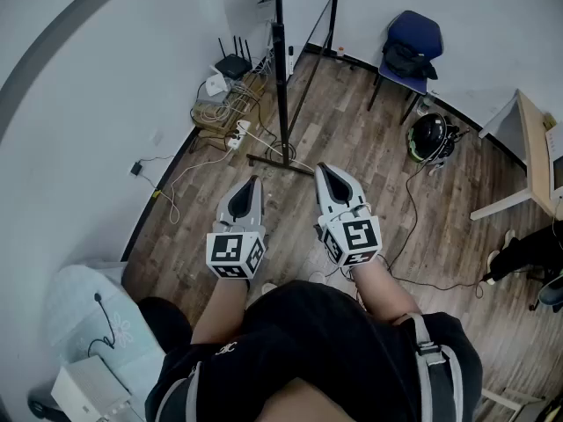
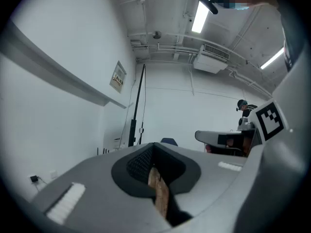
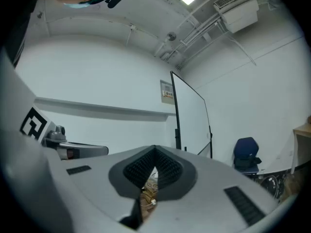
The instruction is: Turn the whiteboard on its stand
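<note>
My left gripper (image 1: 251, 185) and right gripper (image 1: 325, 172) are both pressed together, empty. The whiteboard (image 3: 189, 113) stands ahead on its stand (image 1: 281, 77) (rigid, probably light). I'd push its frame edge.

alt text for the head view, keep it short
Looking steeply down, a person holds the left gripper and right gripper side by side over a wooden floor, both shut and empty, aimed at the black whiteboard stand just ahead. A blue chair, a helmet and a tangle of cables sit near the white walls.
</note>
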{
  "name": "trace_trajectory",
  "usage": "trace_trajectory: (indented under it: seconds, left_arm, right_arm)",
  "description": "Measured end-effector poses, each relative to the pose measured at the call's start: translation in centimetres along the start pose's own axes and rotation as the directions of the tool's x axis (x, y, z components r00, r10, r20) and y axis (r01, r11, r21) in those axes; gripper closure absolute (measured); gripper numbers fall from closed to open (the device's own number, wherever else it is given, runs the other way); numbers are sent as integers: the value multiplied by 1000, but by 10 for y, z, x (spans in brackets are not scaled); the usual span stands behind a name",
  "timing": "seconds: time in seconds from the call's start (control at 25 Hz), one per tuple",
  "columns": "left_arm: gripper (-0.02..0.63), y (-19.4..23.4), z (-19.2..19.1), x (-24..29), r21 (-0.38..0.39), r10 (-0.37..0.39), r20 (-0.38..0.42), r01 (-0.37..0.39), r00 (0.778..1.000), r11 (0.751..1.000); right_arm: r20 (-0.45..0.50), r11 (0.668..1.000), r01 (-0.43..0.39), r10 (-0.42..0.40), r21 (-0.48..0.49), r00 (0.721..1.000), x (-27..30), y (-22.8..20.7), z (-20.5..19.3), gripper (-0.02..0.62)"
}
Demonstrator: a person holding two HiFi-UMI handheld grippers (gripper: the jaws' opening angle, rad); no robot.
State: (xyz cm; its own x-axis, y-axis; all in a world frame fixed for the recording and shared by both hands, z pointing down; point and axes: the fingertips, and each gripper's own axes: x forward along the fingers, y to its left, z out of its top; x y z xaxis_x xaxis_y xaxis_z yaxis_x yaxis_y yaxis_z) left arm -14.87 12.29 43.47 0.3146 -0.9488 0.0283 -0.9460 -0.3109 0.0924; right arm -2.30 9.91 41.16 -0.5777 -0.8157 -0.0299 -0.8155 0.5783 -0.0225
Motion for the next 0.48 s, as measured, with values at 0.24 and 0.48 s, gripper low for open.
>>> trace_trajectory:
  seconds: [0.24, 0.48]
  left_arm:
    - [600, -7, -1, 13, 28, 2, -16, -2, 1000, 1000]
    - [600, -15, -2, 28, 29, 1, -31, 0, 1000, 1000]
  right_arm:
    - [-1, 1000, 5, -5, 28, 1000, 2, -13, -2, 591]
    - [3, 998, 4, -4, 59, 1000, 0, -30, -3, 591]
